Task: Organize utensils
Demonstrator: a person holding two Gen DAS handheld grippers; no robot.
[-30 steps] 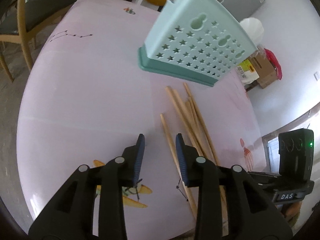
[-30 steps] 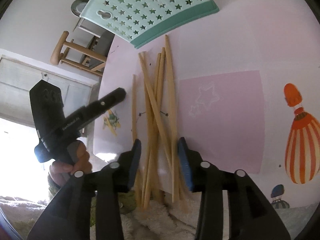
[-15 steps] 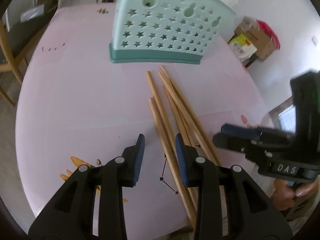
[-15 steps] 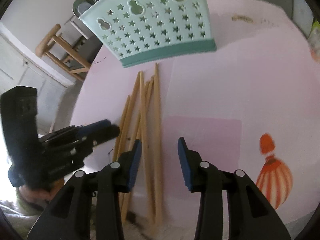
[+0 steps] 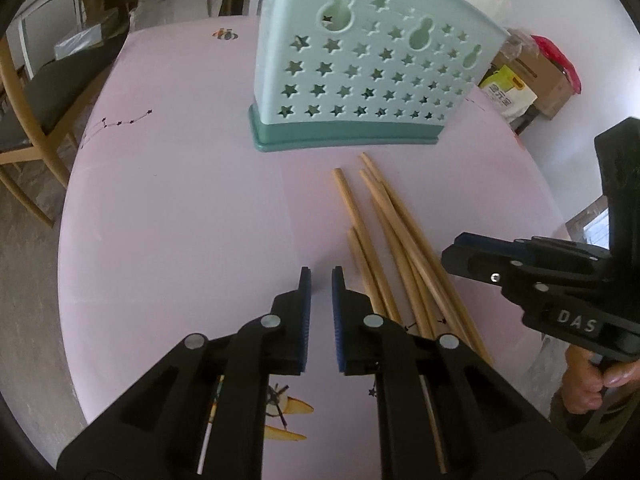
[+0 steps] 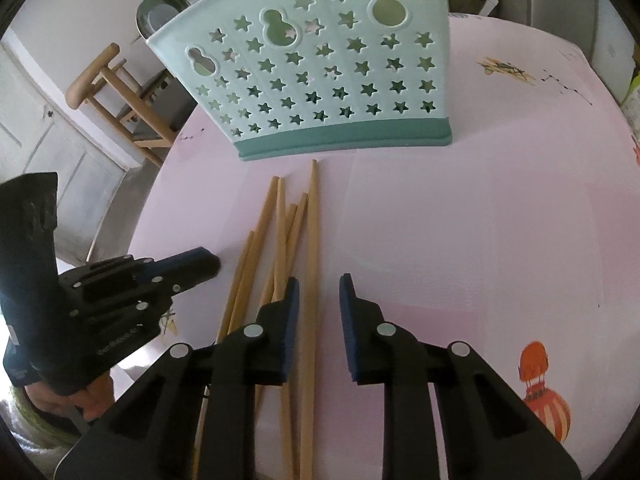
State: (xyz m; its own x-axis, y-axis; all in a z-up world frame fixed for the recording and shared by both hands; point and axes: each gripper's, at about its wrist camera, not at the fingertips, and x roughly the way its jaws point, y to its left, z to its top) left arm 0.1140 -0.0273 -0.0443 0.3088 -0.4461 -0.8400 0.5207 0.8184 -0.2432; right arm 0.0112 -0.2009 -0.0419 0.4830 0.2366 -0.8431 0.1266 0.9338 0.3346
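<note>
Chopsticks [image 5: 394, 240] lie in a loose wooden bundle on the pink table [image 5: 180, 208], their far tips just short of the teal base of the star-punched utensil holder [image 5: 360, 76], which stands upright toward the table's far edge. The left gripper [image 5: 321, 280] hovers just left of the bundle, its blue pads a narrow gap apart and holding nothing. The right gripper [image 6: 319, 292] is parted wider, straddling the rightmost chopstick [image 6: 311, 280] without clamping it.
</note>
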